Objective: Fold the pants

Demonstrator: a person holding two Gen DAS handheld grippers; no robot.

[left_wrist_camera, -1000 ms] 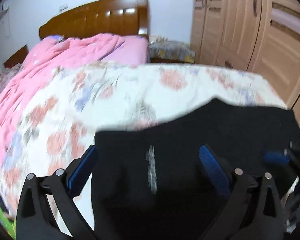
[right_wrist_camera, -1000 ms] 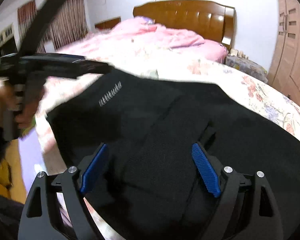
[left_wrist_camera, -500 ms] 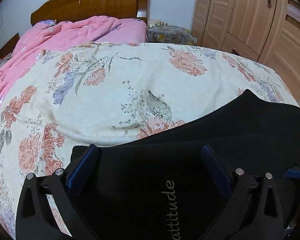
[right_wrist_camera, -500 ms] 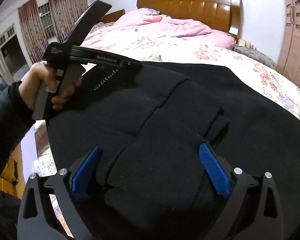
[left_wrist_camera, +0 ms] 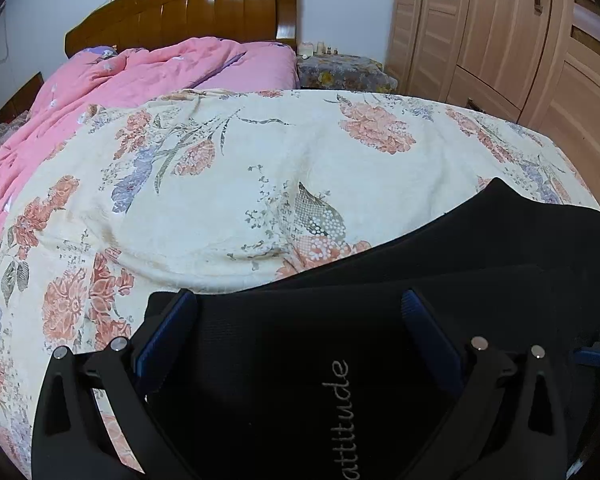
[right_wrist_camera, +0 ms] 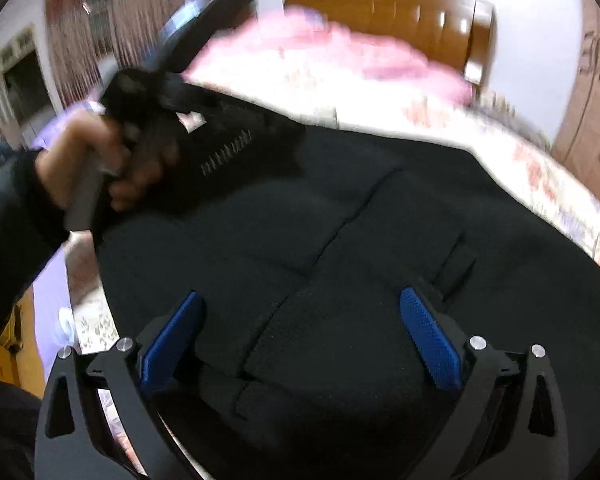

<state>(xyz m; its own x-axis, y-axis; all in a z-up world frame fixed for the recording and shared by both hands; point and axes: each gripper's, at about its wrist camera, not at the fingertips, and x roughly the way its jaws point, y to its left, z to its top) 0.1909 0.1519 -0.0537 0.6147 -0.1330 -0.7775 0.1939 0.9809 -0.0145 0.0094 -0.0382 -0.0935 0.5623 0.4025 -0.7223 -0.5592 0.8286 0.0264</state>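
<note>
1. Black pants (left_wrist_camera: 380, 344) lie part-folded on the bed (left_wrist_camera: 260, 168).
2. Left tool (left_wrist_camera: 300, 320) and right tool (right_wrist_camera: 300, 320) are both spread wide, nothing pinched.
3. Risk: loose layers could slide apart, I'd guess.

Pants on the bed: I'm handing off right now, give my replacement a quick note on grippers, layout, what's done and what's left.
Left gripper: jaws wide, over the printed end of the black pants, gripping nothing.
Right gripper: jaws wide, nothing clamped, over the folded layers.
Pants lie on the floral bedspread at the near edge, already doubled over.
Left: check the edges, then make the next fold or smooth it flat.
</note>
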